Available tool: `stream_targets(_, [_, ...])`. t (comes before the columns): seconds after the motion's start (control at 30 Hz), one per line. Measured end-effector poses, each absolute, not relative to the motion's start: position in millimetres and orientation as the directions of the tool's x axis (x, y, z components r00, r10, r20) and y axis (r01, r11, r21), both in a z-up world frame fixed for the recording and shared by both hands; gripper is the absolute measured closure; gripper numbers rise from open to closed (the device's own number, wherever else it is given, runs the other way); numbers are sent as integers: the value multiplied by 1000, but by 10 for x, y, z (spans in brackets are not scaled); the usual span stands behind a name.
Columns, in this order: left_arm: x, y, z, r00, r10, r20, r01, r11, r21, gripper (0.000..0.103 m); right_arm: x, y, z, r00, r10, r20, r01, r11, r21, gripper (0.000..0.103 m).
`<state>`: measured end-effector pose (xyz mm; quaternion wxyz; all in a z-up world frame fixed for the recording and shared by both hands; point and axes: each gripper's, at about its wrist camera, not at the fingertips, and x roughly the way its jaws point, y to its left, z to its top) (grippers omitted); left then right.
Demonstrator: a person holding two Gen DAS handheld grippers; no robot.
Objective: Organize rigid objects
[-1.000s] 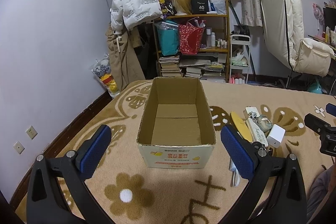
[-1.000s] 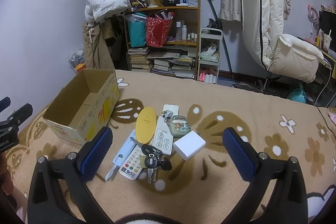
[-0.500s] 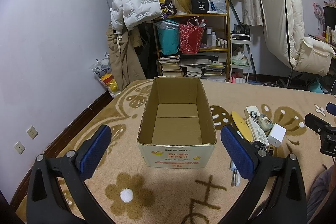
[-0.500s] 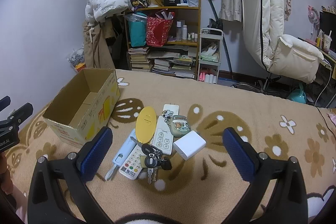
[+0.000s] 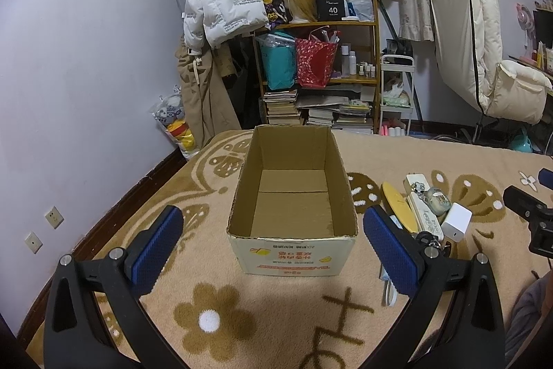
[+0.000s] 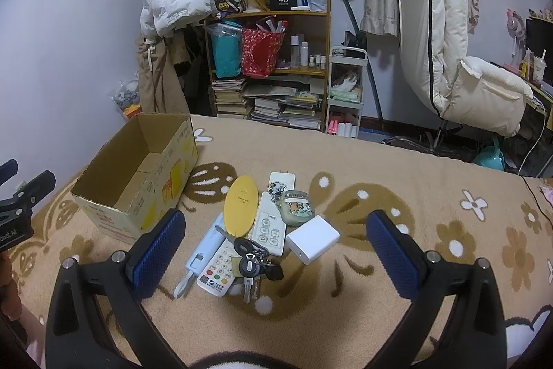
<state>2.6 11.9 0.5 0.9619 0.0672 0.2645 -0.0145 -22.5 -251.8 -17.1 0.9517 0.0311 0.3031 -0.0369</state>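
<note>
An empty cardboard box [image 5: 292, 192] [image 6: 138, 173] stands open on the tan flowered blanket. To its right lies a cluster of small items: a yellow oval case [image 6: 241, 205], a white remote [image 6: 269, 229], a green pouch [image 6: 297, 203], a white charger block [image 6: 313, 239], a light-blue gadget [image 6: 202, 251], a calculator-like remote [image 6: 219, 270] and a bunch of keys [image 6: 254, 265]. My left gripper [image 5: 273, 251] hovers open just before the box. My right gripper [image 6: 276, 251] hovers open above the cluster, holding nothing.
A wooden shelf [image 6: 269, 64] full of books and bags stands behind the bed, with a white jacket [image 5: 217, 6] hanging at its left and a cream chair [image 6: 459, 57] at the right. The wall [image 5: 86, 75] runs along the left bed edge.
Both views have barely shifted; both grippers stay open and the objects lie as before.
</note>
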Motion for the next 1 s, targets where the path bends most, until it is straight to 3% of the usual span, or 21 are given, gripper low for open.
stream_targets(0.7, [37, 79, -18, 835, -42, -549, 129, 984, 120, 0, -175, -2529, -297, 792, -30, -610, 69, 997, 42, 0])
stream_targets(1.0, [228, -4, 24, 821, 43, -569, 102, 970, 220, 0, -25, -2606, -271, 778, 11, -628, 59, 994, 91, 0])
